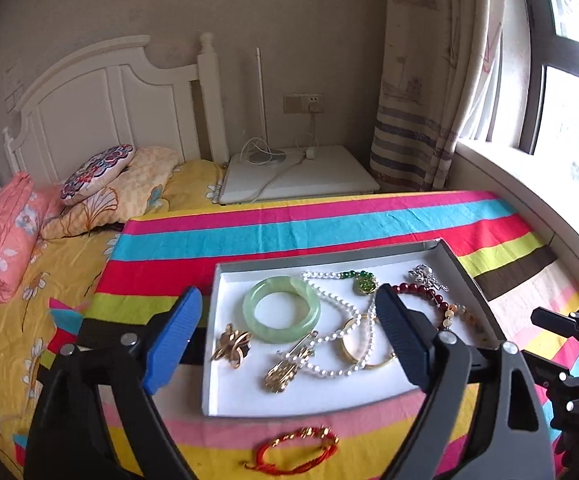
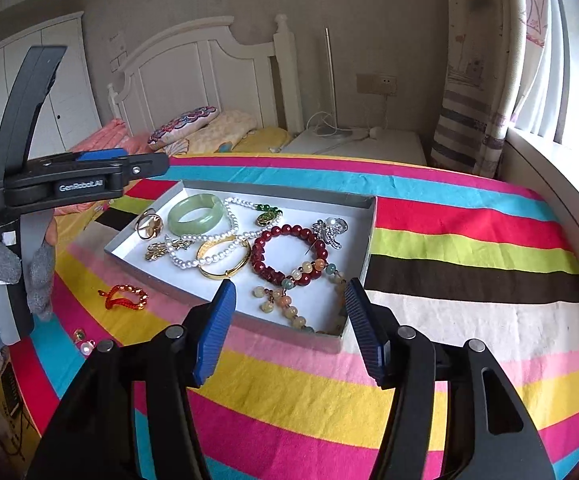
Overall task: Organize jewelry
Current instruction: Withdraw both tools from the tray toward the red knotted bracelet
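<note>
With most pieces gathered in the shallow white cardboard tray point(image 1: 225, 364) ahead, both the left gripper point(image 1: 285, 332) and right gripper point(image 2: 289, 328) are released and empty, so the red-and-gold cord bracelet point(image 1: 295, 450) just below the left must seemingly be grasped next.

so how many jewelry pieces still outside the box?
3 visible. Red cord bracelet lies on the striped cloth just in front of the box. Two small earrings sit nearer, at the cloth's left edge. More may be hidden behind the grippers.
</note>
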### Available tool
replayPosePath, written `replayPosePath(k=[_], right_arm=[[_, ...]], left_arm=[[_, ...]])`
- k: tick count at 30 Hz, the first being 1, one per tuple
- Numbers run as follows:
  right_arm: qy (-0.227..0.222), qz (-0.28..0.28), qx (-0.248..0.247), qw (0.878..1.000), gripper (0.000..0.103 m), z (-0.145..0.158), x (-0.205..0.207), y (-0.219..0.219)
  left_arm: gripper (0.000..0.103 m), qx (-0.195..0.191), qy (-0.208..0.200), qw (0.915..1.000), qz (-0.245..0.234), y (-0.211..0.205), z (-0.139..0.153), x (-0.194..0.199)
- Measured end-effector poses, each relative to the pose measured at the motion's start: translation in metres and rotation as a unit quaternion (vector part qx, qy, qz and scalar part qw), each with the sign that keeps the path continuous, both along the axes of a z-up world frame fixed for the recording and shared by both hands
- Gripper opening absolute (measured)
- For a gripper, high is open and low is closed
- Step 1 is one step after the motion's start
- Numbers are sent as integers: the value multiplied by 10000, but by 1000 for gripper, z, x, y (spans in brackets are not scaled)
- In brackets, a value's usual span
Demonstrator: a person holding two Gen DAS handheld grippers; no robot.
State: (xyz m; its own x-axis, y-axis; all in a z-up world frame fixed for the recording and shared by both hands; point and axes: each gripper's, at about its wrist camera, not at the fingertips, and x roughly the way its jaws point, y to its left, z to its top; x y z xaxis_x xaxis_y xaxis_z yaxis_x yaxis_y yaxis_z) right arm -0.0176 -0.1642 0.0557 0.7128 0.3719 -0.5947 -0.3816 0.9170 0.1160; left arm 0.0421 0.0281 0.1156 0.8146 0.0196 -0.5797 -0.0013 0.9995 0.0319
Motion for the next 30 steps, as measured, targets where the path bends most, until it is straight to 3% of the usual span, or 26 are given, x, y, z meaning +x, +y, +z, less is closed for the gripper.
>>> replayPosePath(k=[4, 12, 15, 20, 26, 30], right_arm=[[1, 29, 121, 9999, 60, -2, -21, -5], [161, 127, 144, 9997, 60, -13, -46, 2], [218, 236, 13, 9995, 60, -18, -51, 15], [194, 500, -281, 9982, 60, -21, -58, 43], [190, 806, -629, 9946, 60, -28, -61, 75], [111, 947, -875, 9916, 60, -32, -62, 96]], left_arm=[[101, -8, -350, 9988, 346, 29, -3, -57], [101, -60, -246, 9975, 654, 71, -51, -139], [101, -269, -198, 9963, 788, 89, -64, -151], [101, -929, -76, 9925, 793, 112, -72, -151], [101, -1943, 24, 9776, 806, 142, -83, -150], [101, -2030, 72, 9760, 790, 141, -83, -148]])
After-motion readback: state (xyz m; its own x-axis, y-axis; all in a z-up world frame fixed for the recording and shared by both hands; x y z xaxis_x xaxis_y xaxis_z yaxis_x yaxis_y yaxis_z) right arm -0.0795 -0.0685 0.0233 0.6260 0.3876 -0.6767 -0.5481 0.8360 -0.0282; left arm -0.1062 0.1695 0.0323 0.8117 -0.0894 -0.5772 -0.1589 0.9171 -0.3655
